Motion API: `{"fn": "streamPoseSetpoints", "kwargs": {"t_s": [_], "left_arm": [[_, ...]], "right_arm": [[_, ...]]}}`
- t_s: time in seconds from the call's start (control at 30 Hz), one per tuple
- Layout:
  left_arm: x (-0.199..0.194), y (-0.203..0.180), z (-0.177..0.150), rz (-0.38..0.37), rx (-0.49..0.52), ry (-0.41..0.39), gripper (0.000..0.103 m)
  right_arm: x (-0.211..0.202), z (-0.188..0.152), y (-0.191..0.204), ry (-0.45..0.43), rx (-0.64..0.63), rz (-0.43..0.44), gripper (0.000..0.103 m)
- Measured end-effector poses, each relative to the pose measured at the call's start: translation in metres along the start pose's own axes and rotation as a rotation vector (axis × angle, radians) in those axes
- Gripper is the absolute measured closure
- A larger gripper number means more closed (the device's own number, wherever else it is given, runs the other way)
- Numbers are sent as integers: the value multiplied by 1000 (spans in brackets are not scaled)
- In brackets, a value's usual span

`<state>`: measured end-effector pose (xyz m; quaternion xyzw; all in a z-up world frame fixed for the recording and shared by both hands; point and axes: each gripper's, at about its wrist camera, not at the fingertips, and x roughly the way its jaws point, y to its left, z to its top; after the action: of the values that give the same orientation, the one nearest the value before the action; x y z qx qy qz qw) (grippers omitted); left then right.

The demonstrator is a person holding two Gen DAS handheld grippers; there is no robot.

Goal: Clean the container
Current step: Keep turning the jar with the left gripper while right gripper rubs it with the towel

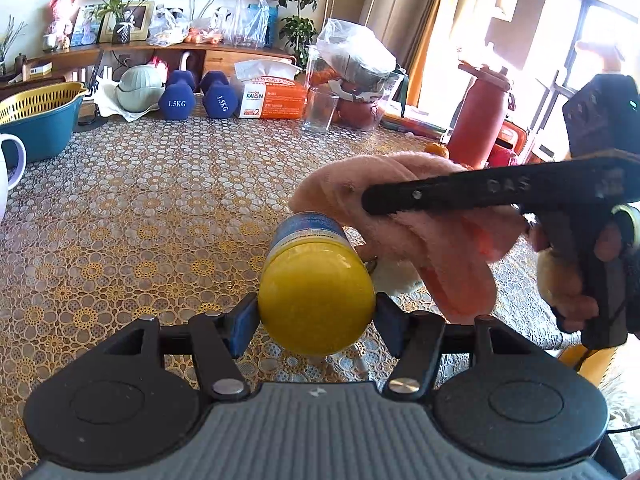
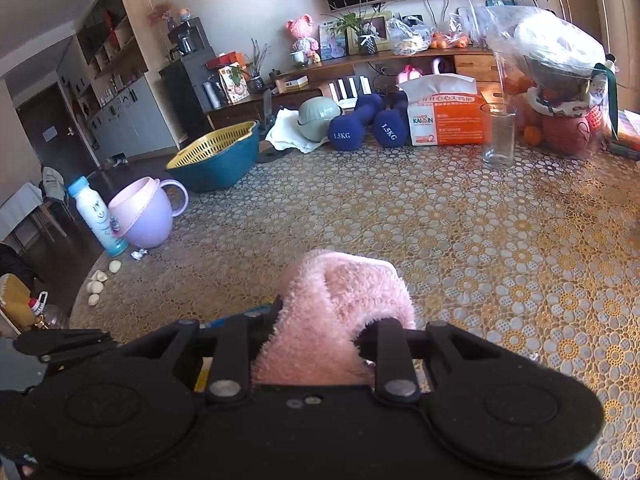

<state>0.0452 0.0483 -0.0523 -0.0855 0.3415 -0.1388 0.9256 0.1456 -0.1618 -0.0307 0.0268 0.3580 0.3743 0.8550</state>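
Observation:
A small container (image 1: 316, 296) with a yellow lid and blue label is held lying lengthwise, lid toward the camera, with my left gripper (image 1: 314, 314) shut on it just above the table. A fluffy pink cloth (image 1: 424, 232) presses against the container's right side and far end. My right gripper (image 1: 448, 196) comes in from the right, shut on that cloth. In the right wrist view the pink cloth (image 2: 344, 312) bulges out between the shut fingers of my right gripper (image 2: 320, 328) and hides the container, apart from a sliver of blue at the left.
The table carries a patterned gold lace cover (image 1: 140, 200). At the back stand two blue dumbbells (image 1: 200, 98), a tissue box (image 1: 272, 94), a clear glass (image 1: 320, 110) and a red bottle (image 1: 480, 116). A teal basin (image 2: 218, 160), a purple cup (image 2: 148, 216) and a white bottle (image 2: 98, 216) are at the left.

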Motion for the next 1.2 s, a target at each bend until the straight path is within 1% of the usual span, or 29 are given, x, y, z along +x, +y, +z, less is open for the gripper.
{"fn": "streamPoseSetpoints", "kwargs": {"t_s": [0.13, 0.2, 0.23, 0.3, 0.37, 0.47, 0.57, 0.77, 0.83, 0.9, 1.03, 1.1, 1.2], "left_arm": [[-1, 3, 1, -10, -9, 2, 42], [0, 2, 2, -12, -5, 3, 42], [-1, 2, 2, -11, -7, 3, 42], [0, 1, 2, -4, -9, 6, 42], [-1, 2, 2, -6, -12, 5, 42], [-1, 2, 2, -4, 0, 5, 42], [-1, 1, 1, -1, 8, 2, 42], [-1, -1, 0, 7, 25, 0, 42], [-1, -2, 0, 13, 34, 0, 42], [-1, -2, -1, 14, 38, 0, 42], [-2, -3, -2, 16, 43, 0, 42], [-2, -3, -2, 18, 45, -1, 42], [-2, -5, -2, 21, 51, 0, 42]], "right_arm": [[-16, -9, 21, 30, -35, 121, 78], [-17, -12, 28, 46, -34, 170, 78], [-15, -12, 31, 50, -34, 182, 78], [-9, -11, 34, 57, -45, 158, 78], [-3, -9, 31, 52, -22, 148, 78], [5, -5, 23, 46, -3, 104, 78], [12, -2, 11, 43, 38, 86, 78], [24, 3, -3, 40, 43, 8, 78], [20, 4, -1, 33, -9, -48, 78], [12, 3, 2, 31, -73, -85, 78], [-9, -12, 9, 65, -213, -108, 78], [-18, -22, 17, 89, -318, -136, 78], [-19, -43, 32, 162, -518, -245, 74]]}}
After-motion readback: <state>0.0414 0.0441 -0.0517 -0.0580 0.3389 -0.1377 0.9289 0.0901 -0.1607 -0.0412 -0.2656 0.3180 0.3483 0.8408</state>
